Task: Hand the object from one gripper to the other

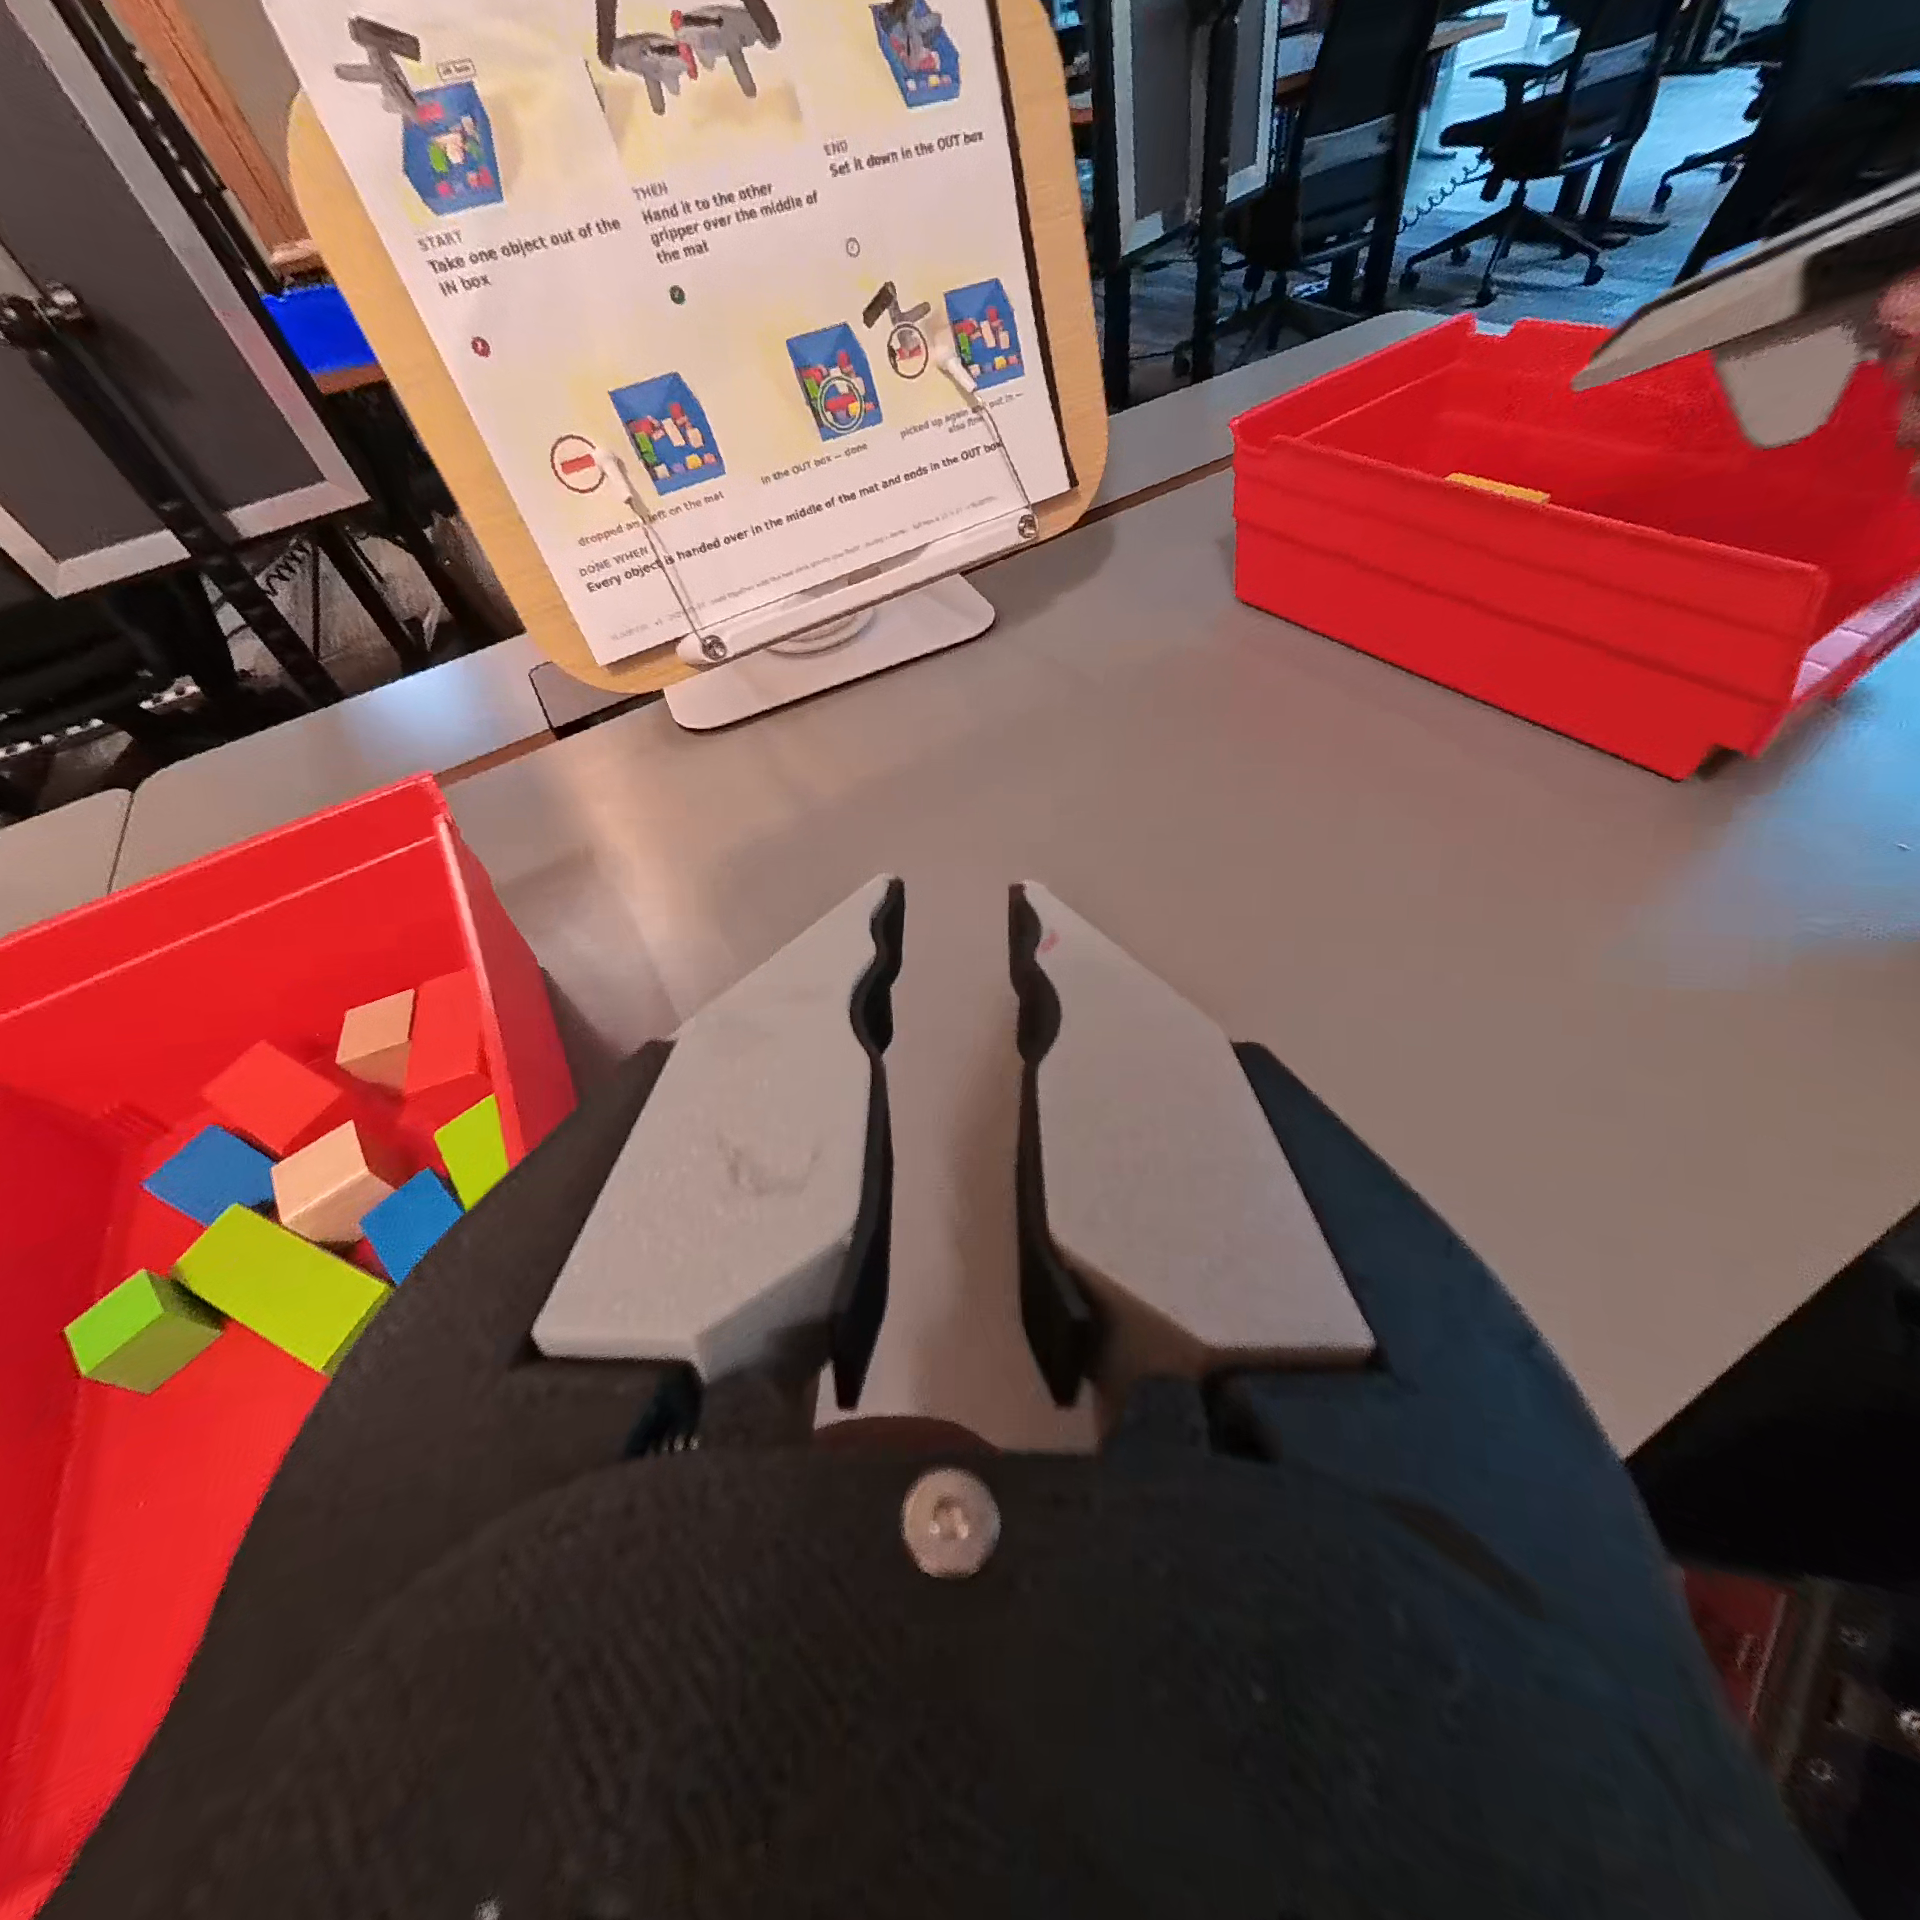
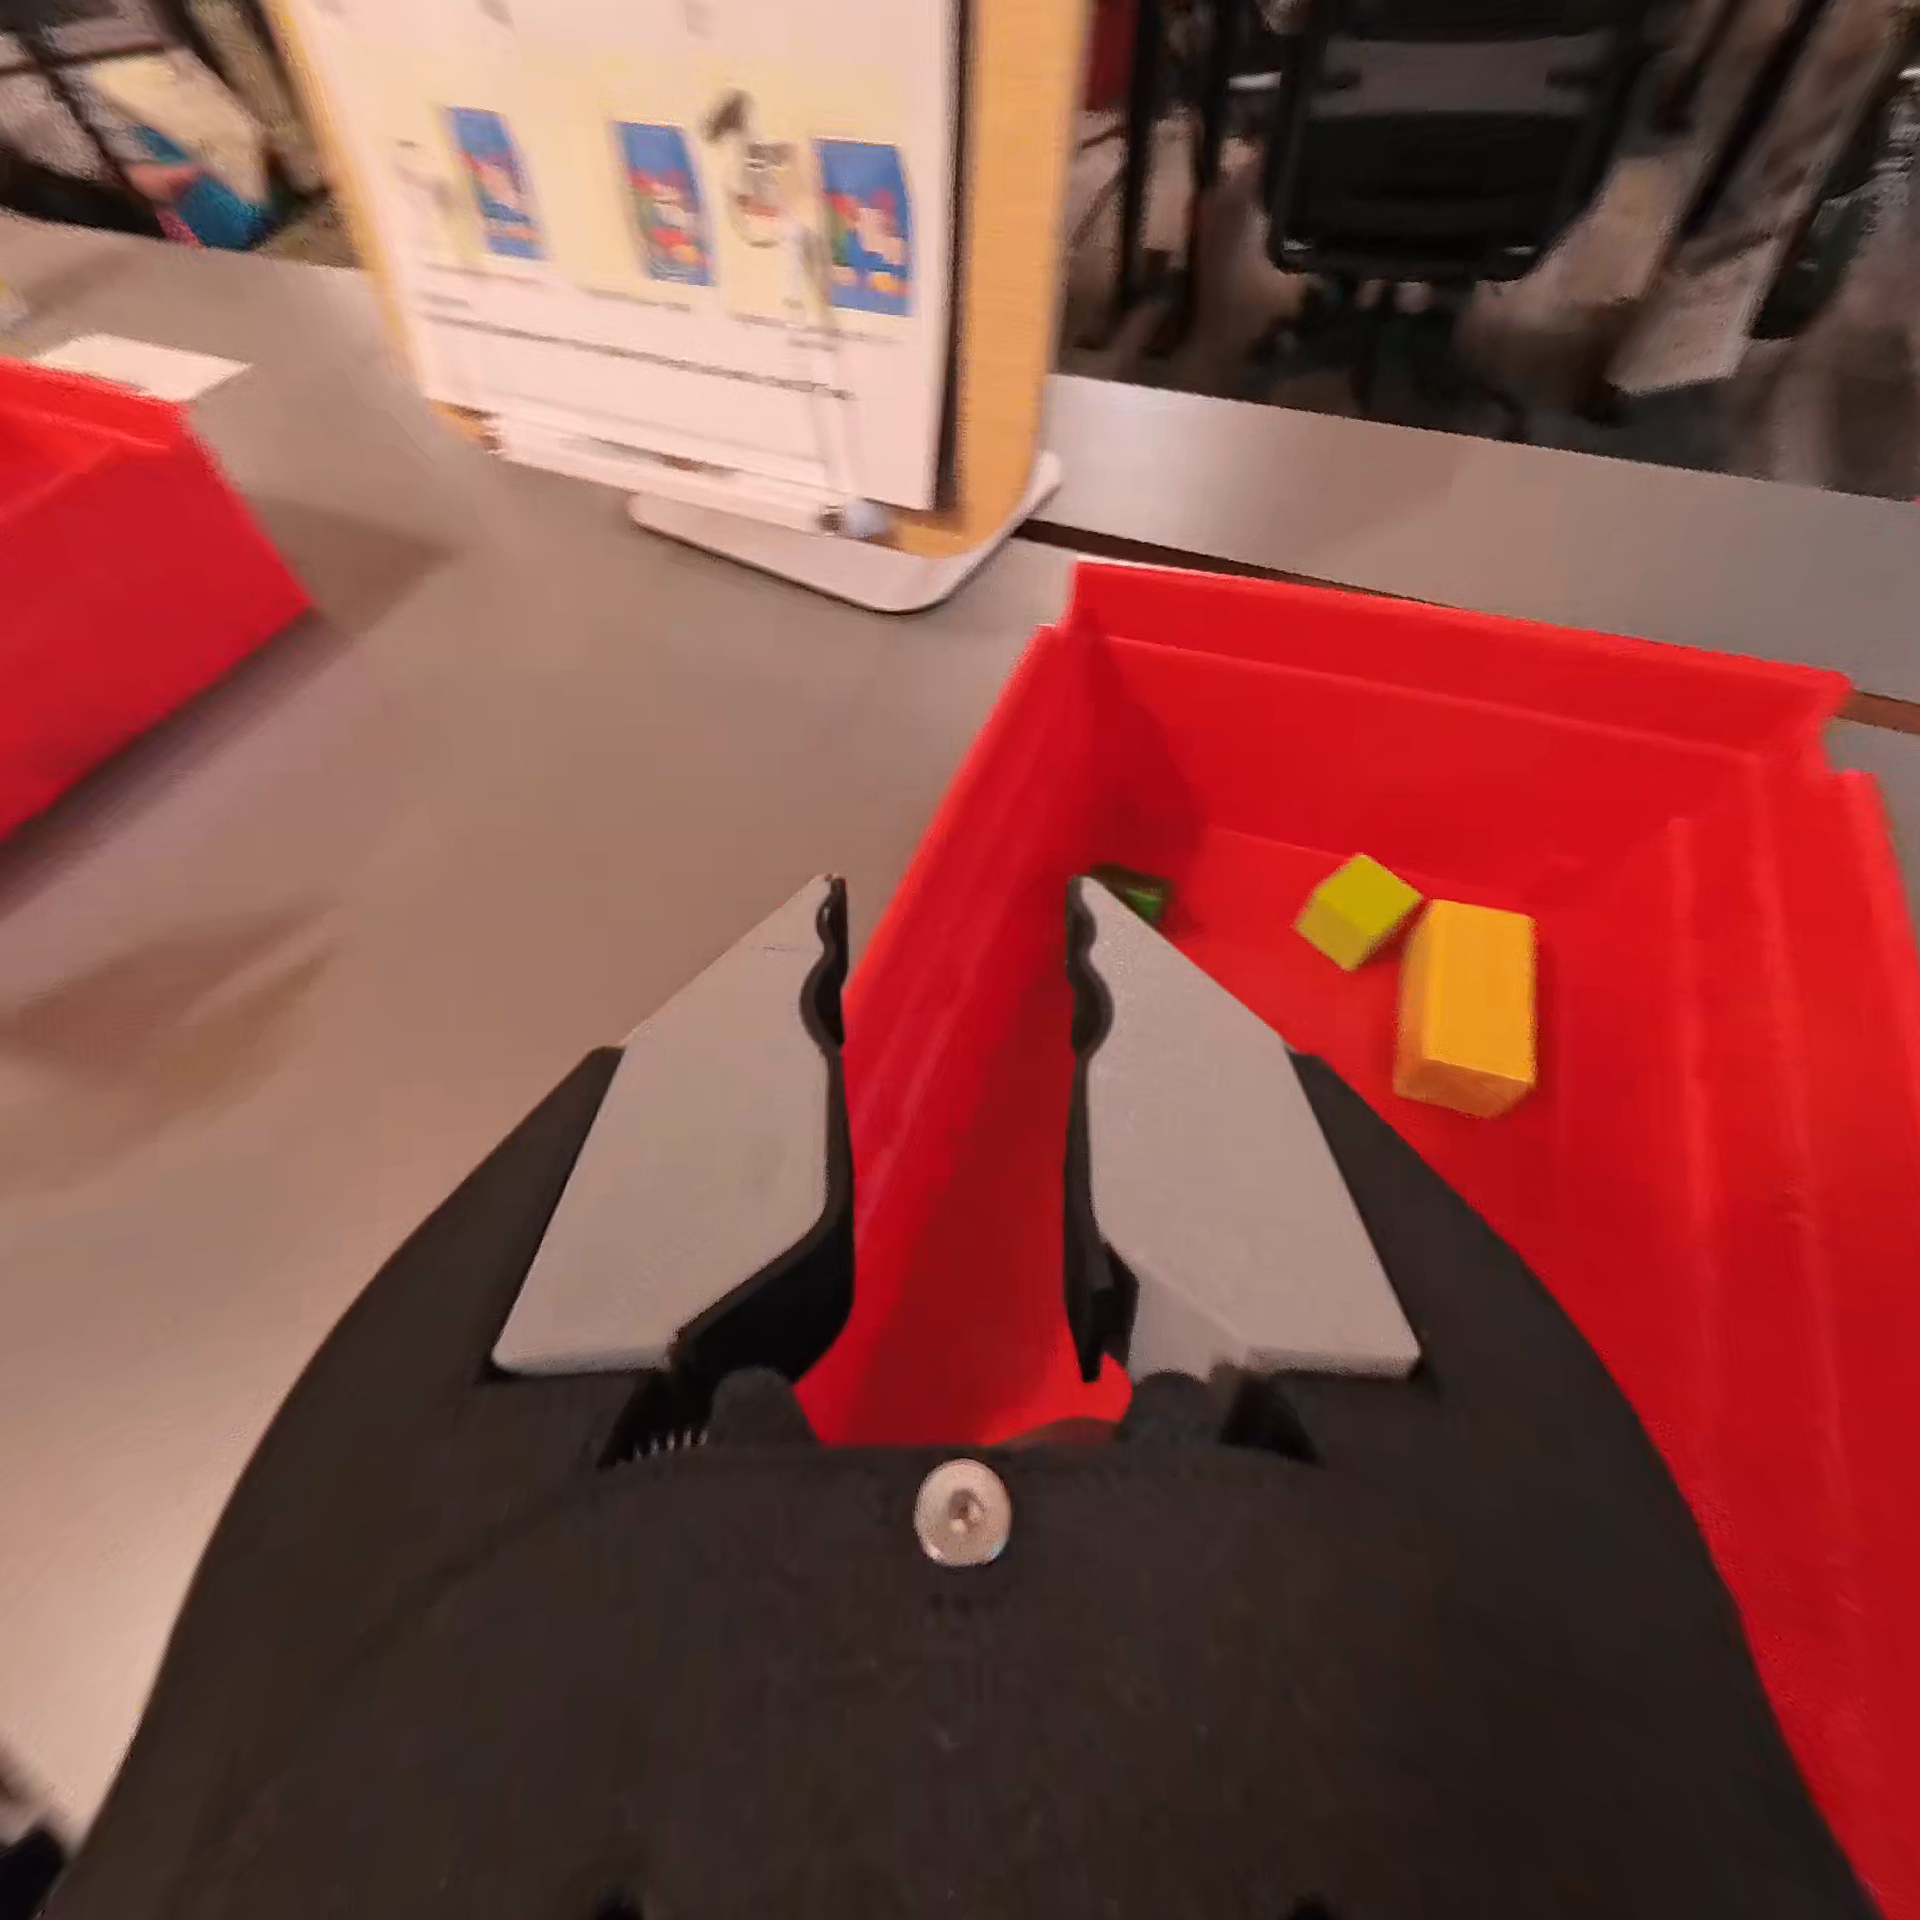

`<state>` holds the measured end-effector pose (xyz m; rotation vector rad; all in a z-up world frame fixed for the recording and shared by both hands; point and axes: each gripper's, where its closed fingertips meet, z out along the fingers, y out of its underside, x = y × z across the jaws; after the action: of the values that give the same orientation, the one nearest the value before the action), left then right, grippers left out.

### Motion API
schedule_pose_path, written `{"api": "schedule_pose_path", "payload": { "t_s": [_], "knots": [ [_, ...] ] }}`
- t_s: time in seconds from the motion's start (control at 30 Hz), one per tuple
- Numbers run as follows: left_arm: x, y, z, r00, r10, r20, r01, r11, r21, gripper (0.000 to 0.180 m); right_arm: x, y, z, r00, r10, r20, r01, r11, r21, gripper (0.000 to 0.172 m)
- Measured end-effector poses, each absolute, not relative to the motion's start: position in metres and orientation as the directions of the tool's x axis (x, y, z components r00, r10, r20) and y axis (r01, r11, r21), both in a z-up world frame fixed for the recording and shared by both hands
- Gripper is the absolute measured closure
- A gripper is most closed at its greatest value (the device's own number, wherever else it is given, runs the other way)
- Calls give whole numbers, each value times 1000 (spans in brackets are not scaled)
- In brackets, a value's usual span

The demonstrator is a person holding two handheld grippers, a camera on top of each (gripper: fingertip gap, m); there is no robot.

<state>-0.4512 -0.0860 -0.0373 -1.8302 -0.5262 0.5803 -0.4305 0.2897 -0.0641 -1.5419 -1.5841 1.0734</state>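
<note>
My left gripper (image 1: 956, 894) is open and empty over the grey table (image 1: 1143, 831), just right of a red bin (image 1: 260, 883) that holds several wooden blocks, among them green (image 1: 281, 1283), blue (image 1: 213, 1174) and natural-wood (image 1: 327, 1184) ones. My right gripper (image 2: 956, 894) is open and empty above the left wall of a second red bin (image 2: 1351, 707). In that bin lie a yellow-green cube (image 2: 1356, 909), an orange-yellow block (image 2: 1467, 1003) and a dark green block (image 2: 1138, 894) partly hidden behind my right fingertip. The right gripper also shows blurred in the left wrist view (image 1: 1766, 343), over the second bin (image 1: 1507, 603).
An instruction sheet on a wooden stand (image 1: 707, 312) stands at the back of the table, also in the right wrist view (image 2: 675, 260). The block-filled bin shows at the left in the right wrist view (image 2: 104, 571). Office chairs stand beyond the table. Across from one pair of fingers to the other is roughly 40 cm. The left gripper is farther from the yellow-green cube (image 2: 1356, 909), some 50 cm, than the right, some 15 cm.
</note>
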Motion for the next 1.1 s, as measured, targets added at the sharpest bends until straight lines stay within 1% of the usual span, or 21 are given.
{"api": "schedule_pose_path", "payload": {
  "t_s": [0.07,0.13,0.27,0.47,0.6,0.9,1.03,1.1],
  "knots": [
    [-452,-88,-36,780,613,-127,80,-300,-951,165,-417,276,-49,-129,991,-41,436,20,-900,130],
    [-452,-90,-37,776,618,-128,83,-301,-950,165,-403,273,-28,-115,993,-1,356,41,-933,133],
    [-453,-92,-38,770,624,-136,81,-307,-948,165,-381,255,-7,-193,981,-30,296,29,-955,133],
    [-454,-92,-41,770,623,-138,87,-316,-945,164,-366,256,16,-206,978,-41,212,4,-977,134],
    [-456,-98,-38,757,636,-148,80,-315,-946,164,-366,253,21,-229,972,-59,185,-16,-983,136],
    [-467,-116,-33,737,667,-107,103,-268,-958,164,-376,249,15,-222,975,-13,183,29,-983,138],
    [-488,-154,-31,644,758,-97,144,-245,-959,164,-381,253,3,-206,979,-13,230,35,-973,137],
    [-499,-182,-30,588,807,-48,189,-196,-962,158,-381,253,4,-208,978,-8,227,40,-973,136]
  ]
}}
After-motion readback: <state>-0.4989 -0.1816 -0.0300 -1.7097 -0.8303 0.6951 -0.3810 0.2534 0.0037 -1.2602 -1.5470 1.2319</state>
